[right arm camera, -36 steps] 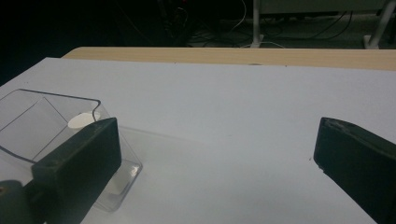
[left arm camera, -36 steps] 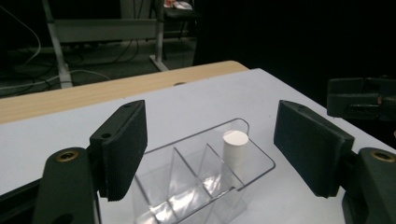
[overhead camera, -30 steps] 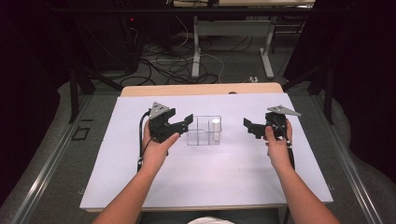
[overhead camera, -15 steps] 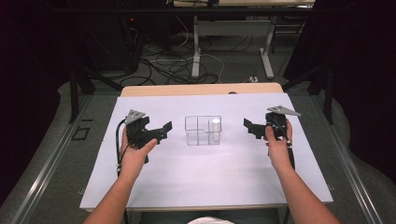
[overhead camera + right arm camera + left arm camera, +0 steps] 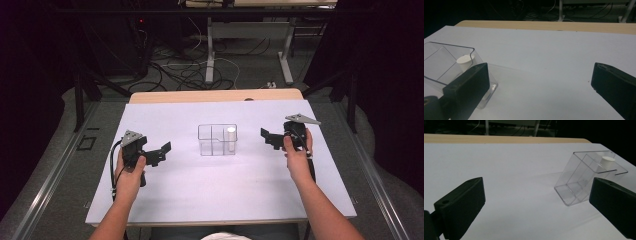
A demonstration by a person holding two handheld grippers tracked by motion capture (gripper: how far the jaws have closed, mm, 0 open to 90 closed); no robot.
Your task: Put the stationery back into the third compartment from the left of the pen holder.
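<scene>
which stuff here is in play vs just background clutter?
In play, likely: clear divided box; white cylinder standing in its right compartment; left tongs and right tongs, both open, either side of the box.

Background: floor cables; desk legs beyond the table.

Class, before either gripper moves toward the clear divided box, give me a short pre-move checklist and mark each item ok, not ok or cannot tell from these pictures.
1. Left gripper jaws wide apart and holding nothing: ok.
2. Right gripper jaws wide apart and holding nothing: ok.
3. Clear divided box upright on the white table cover, apart from both grippers: ok.
4. White cylinder standing in the box's compartment nearer the right gripper: ok.
5. The box's other compartments hold nothing: ok.
6. Cylinder loose enough to lift out: cannot tell.
</scene>
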